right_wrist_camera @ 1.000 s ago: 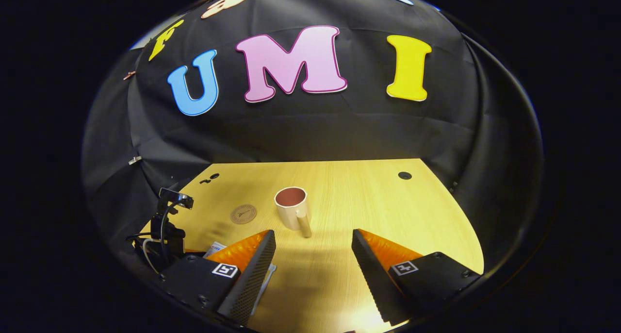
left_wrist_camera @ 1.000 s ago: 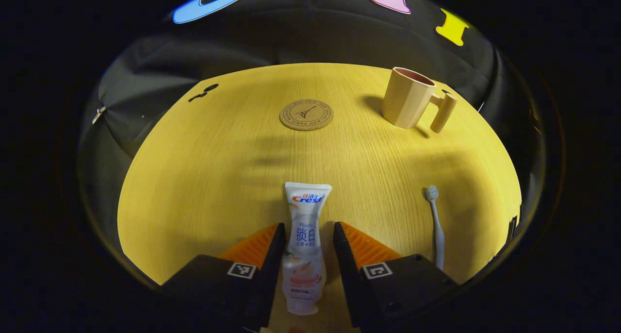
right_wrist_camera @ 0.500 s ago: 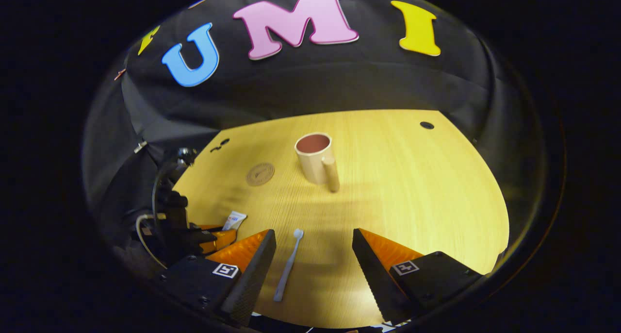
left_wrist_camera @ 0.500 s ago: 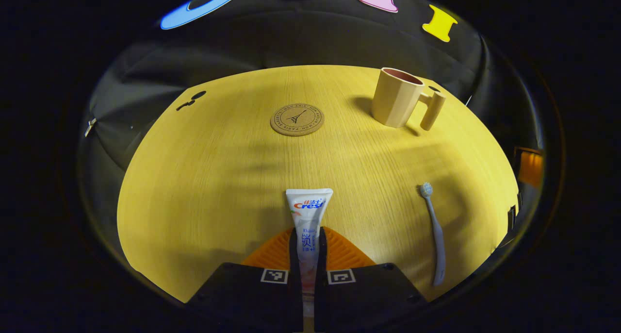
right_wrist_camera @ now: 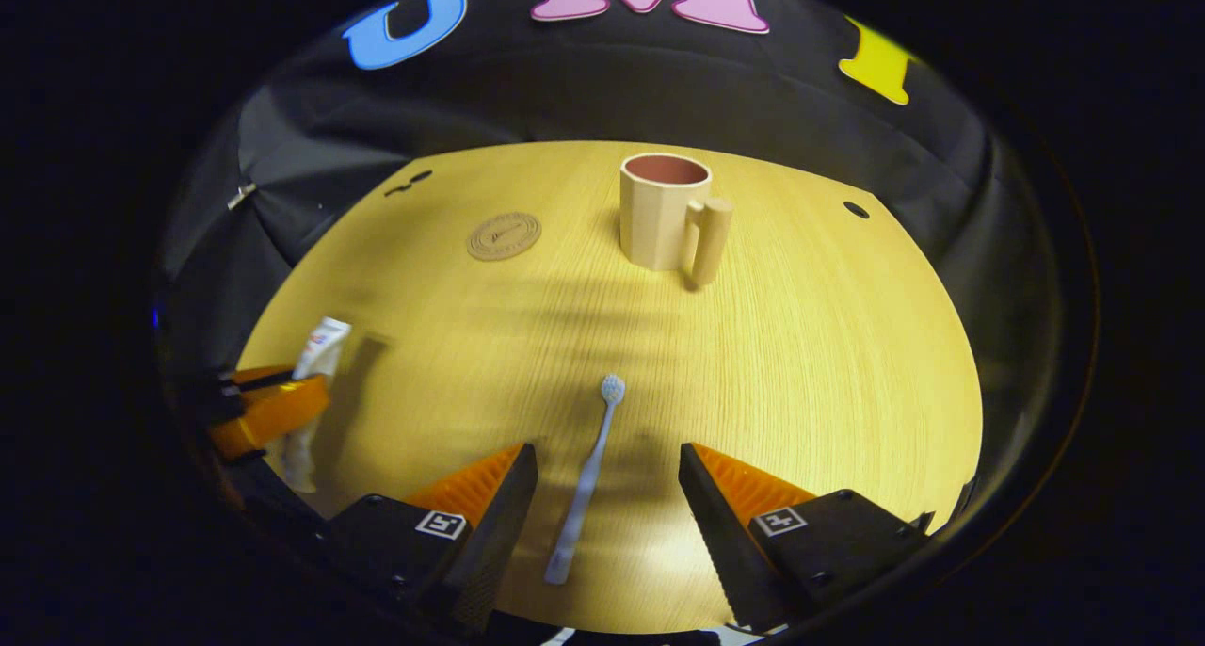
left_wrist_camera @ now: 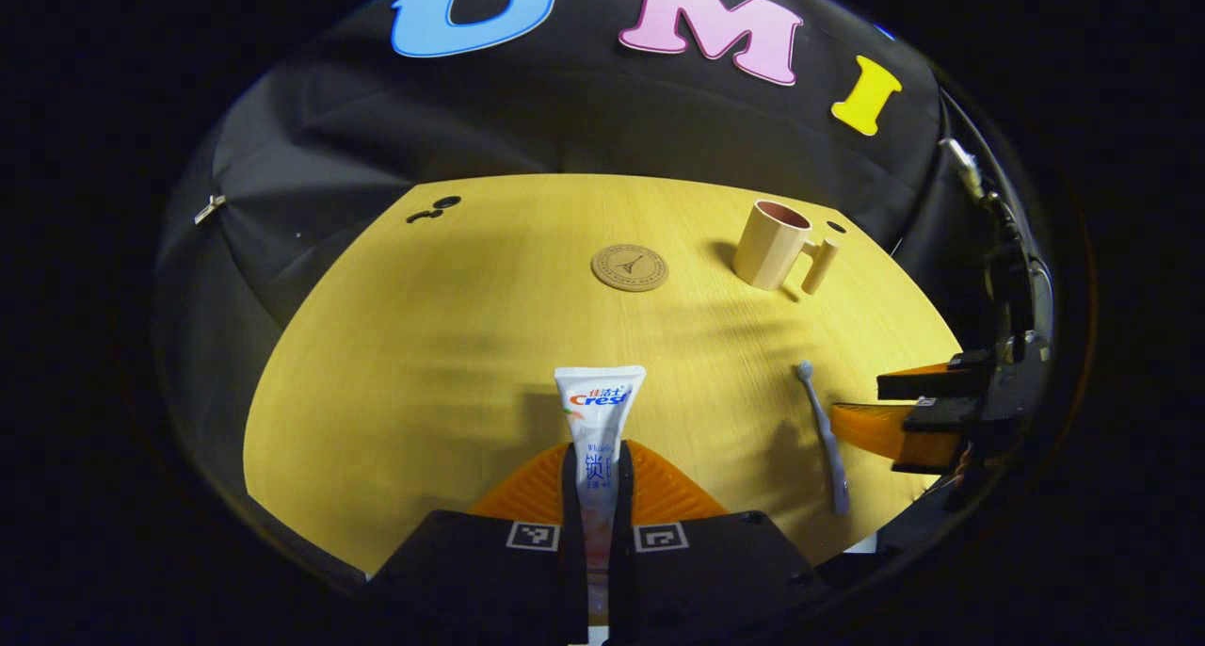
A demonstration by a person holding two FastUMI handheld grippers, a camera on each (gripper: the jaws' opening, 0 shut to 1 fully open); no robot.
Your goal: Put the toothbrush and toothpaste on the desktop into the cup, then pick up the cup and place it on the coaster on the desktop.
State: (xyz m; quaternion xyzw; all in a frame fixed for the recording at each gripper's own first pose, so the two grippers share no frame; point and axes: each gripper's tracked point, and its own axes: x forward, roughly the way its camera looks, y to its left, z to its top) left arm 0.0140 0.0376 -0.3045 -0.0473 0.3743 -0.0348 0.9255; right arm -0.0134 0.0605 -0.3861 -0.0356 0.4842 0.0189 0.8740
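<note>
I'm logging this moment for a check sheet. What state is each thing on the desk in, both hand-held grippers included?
Toothpaste tube: clamped in the left hand-held gripper, lifted off the desk.
Toothbrush: lying flat on the desk, not gripped.
Cup: upright, empty, standing beside the coaster.
Coaster: flat, bare.
Right hand-held gripper: open, fingers either side of the toothbrush.

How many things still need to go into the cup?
2: the toothpaste clamped in the left gripper, and the toothbrush flat on the desk between the open right gripper fingers.
</note>
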